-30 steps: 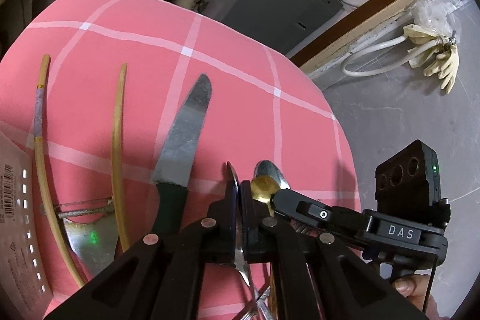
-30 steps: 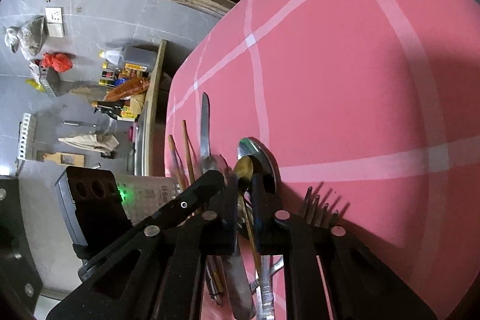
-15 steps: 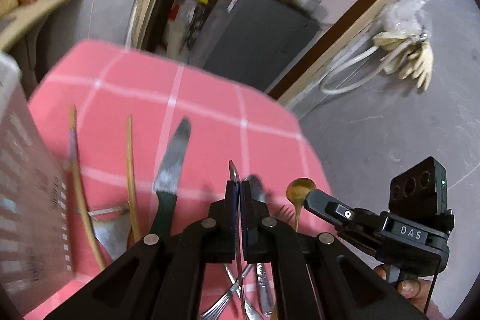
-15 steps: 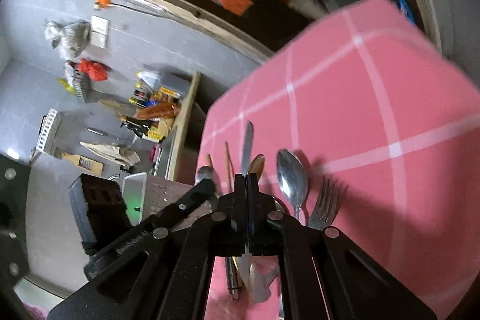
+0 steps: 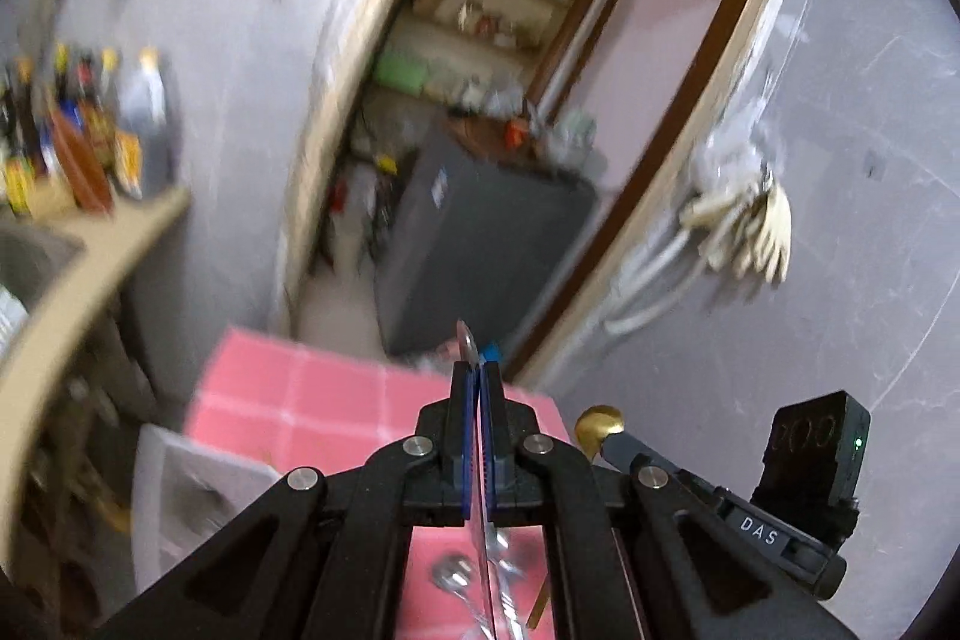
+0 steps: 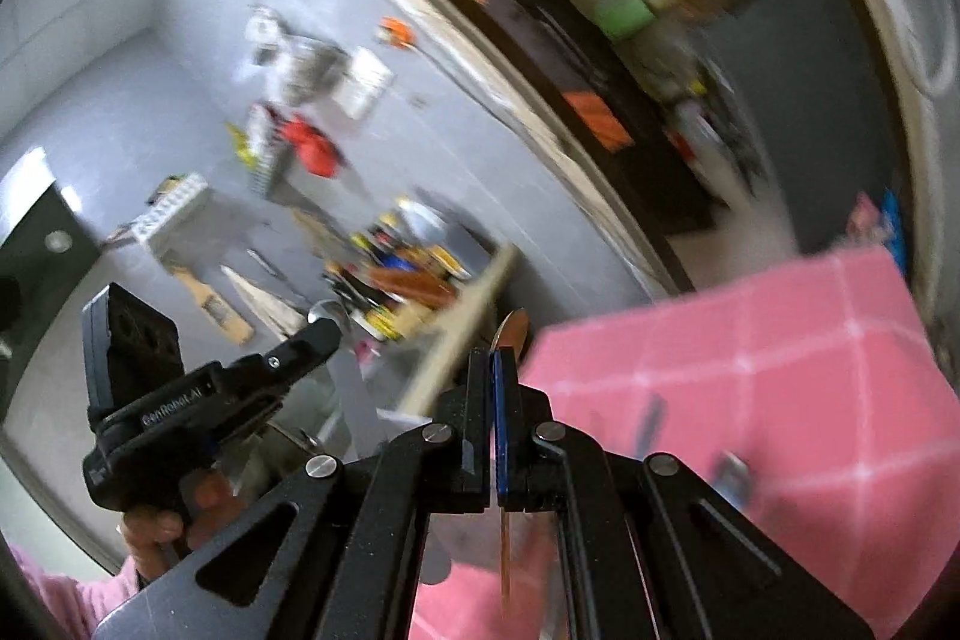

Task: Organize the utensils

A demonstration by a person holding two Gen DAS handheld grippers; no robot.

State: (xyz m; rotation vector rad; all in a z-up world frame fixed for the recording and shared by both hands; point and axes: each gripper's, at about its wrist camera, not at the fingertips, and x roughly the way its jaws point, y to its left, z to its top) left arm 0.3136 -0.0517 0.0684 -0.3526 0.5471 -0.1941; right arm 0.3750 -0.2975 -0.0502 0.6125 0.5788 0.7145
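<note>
My left gripper [image 5: 476, 370] is shut on a silver spoon [image 5: 465, 343], seen edge-on, its tip poking out past the pads. In the right wrist view that left gripper [image 6: 321, 331] shows the silver spoon's bowl [image 6: 327, 311] with the handle hanging below. My right gripper [image 6: 493, 358] is shut on a gold spoon [image 6: 510, 331], whose handle drops beneath the fingers. The gold bowl [image 5: 599, 421] also shows at the right gripper [image 5: 607, 445] in the left wrist view. Both grippers are well above the pink checked table [image 5: 312, 400].
Blurred utensils [image 5: 456, 574] lie on the pink cloth [image 6: 750, 340], including a knife [image 6: 651, 418]. A white perforated holder [image 5: 180, 484] stands at the table's left. A counter with bottles [image 5: 78, 148], a grey cabinet [image 5: 480, 232] and hanging gloves [image 5: 750, 220] lie beyond.
Both grippers have risen off the table, each carrying its spoon, and tilted up toward the room. The knife, chopsticks and fork stay on the cloth.
</note>
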